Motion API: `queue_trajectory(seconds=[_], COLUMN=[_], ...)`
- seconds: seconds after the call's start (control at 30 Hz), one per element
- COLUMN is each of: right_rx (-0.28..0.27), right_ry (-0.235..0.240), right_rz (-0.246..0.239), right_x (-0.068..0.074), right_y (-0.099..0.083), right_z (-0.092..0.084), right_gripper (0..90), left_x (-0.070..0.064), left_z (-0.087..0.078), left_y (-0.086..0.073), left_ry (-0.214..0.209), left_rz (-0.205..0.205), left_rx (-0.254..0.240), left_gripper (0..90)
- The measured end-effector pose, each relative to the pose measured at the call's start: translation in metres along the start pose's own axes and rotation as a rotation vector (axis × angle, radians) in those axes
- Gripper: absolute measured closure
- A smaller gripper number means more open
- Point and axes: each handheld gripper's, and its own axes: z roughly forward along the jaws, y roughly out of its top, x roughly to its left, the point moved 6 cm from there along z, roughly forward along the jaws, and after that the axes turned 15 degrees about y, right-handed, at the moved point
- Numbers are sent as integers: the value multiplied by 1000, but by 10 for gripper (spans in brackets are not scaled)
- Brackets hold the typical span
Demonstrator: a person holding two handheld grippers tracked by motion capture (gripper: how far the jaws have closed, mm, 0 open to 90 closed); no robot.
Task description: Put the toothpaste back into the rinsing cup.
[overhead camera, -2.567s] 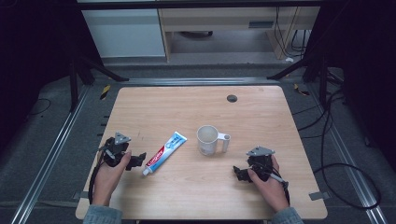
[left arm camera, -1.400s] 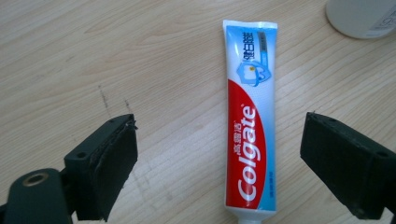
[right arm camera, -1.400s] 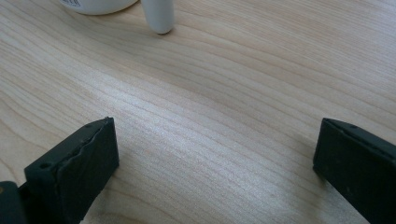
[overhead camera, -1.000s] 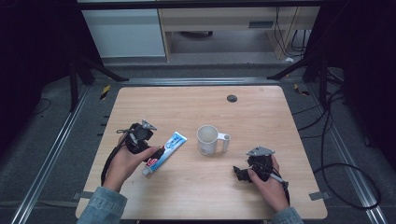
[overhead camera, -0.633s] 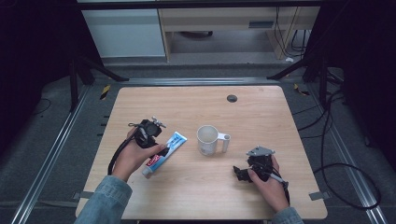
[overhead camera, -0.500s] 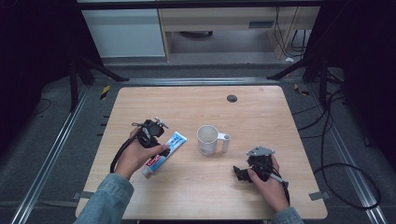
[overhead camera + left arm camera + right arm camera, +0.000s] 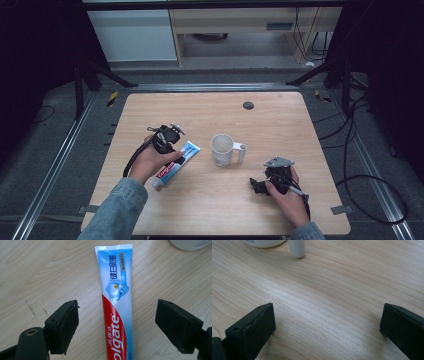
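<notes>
Wooden table (image 7: 300, 125), pale grain, set in a dark room with cabinets behind; on it lie a toothpaste tube (image 7: 176, 164) and a white mug (image 7: 222, 150), the tube just left of the mug and apart from it, and a small dark disc (image 7: 248, 105) sits well apart near the far edge. Left gripper (image 7: 169, 142) hangs over the upper half of the tube; its jaws have just been closing yet stand wide, one on each side of the tube, and neither pad touches it. Seen along that gripper, the toothpaste tube (image 7: 116, 305) runs straight away from the claw, flat crimped end farthest, cap end out of sight below; the long axis lies square to the line between the pads (image 7: 63, 326), so a closing would, by my judgement, pinch the tube across its width, near mid-length. Left hand is plainly the nearer; the right gripper (image 7: 257, 186) rests low on the table well to the right, beyond the mug, jaws spread wide on nothing; ahead of it show bare wood (image 7: 324, 302) and the mug's handle (image 7: 297, 248). Remaining step, as I read it: lower a little, then close.
</notes>
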Motion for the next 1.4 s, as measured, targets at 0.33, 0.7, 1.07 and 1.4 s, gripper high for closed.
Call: queue_trajectory(seconds=[0.33, 0.7, 1.07, 1.4], right_rx=[-1, -1, -1, -2], right_ry=[-1, -1, -12, -10], right_rz=[2, 4, -21, -14], right_x=[0, 0, -2, -1], right_y=[0, 0, 0, 0], right_z=[0, 0, 1, 1], right_gripper=[4, 4, 4, 4], left_x=[2, 2, -4, -10], left_z=[13, 30, 49, 62], left_y=[7, 6, 14, 19], left_ry=[7, -20, -46, -47], left_rz=[6, 7, -18, -17], left_rx=[71, 149, 189, 214], left_gripper=[183, 281, 317, 323])
